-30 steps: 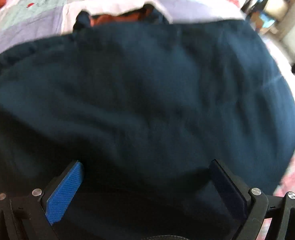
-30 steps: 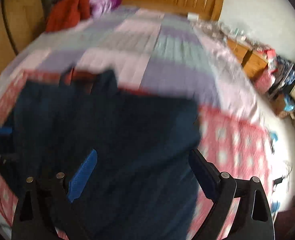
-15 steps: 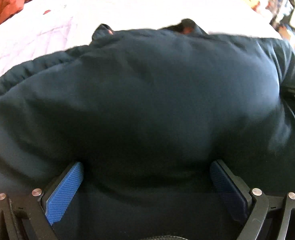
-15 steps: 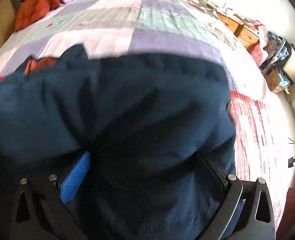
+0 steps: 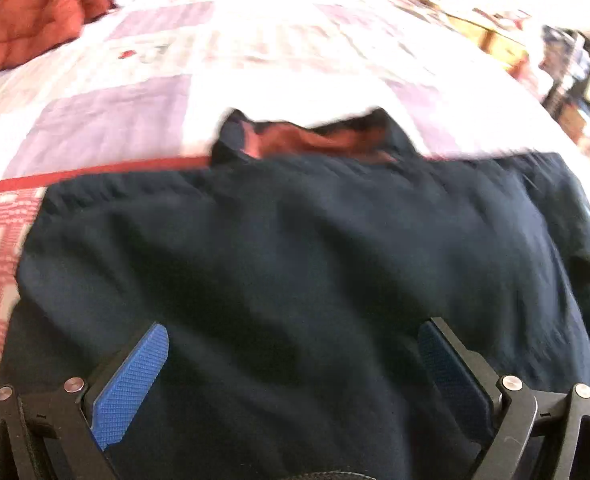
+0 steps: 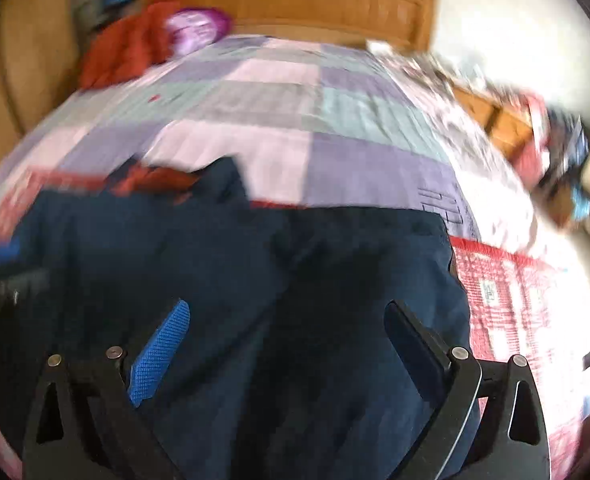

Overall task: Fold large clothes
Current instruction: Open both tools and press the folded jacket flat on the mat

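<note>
A large dark navy jacket lies spread on the bed, its collar with an orange lining at the far side. My left gripper hovers over the near part of the jacket, jaws wide apart, the blue pads clear of the cloth. The right wrist view shows the same jacket and lining. My right gripper stands wide over the cloth with its jaws just closing a little. The cloth lies under the jaws, and the pads do not press on it. Both views are blurred.
The jacket lies partly on a red patterned blanket and partly on a pastel patchwork quilt. An orange-red garment and a purple pillow lie by the wooden headboard. Cluttered wooden furniture stands right of the bed.
Half a second ago the jacket bulged up close and filled both views. Now it lies lower and flatter, and more of the quilt and the collar shows. Both grippers stay wide.
</note>
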The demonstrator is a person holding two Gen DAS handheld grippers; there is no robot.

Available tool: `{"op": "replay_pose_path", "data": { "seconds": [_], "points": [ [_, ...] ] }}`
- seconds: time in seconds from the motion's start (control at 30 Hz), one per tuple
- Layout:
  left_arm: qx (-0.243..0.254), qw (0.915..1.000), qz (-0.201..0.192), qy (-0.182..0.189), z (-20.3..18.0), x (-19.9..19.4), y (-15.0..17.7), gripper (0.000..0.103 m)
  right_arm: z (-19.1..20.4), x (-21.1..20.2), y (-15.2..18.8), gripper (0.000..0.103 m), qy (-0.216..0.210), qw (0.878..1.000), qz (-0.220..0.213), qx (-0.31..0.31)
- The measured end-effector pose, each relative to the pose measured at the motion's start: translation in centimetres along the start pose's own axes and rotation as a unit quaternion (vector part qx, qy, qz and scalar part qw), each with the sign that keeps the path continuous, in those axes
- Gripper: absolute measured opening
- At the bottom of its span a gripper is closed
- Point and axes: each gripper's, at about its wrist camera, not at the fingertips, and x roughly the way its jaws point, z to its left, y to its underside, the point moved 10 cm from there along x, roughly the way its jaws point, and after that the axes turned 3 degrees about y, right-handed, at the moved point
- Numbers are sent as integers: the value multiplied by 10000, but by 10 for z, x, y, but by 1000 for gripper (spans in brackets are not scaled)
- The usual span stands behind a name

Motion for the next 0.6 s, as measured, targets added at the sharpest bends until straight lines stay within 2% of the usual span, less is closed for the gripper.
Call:
{"op": "replay_pose_path", "data": {
  "seconds": [0.07, 0.13, 0.33, 0.6],
  "points": [
    [125, 9996, 249, -46, -6, 14, 14, 103, 12, 6, 22, 101, 35, 9994, 341, -8],
    [132, 9985, 503, -155, -3, 36, 21, 103, 12, 34, 42, 102, 69, 9961, 873, 97],
    [-160, 9978, 536, -345, 4, 53, 1, 103, 7, 77, 12, 103, 294, 9944, 1000, 180],
    [-162, 9972, 552, -478, 10, 67, -10, 103, 9, 98, -7, 103, 372, 9939, 1031, 117]
  ]
}}
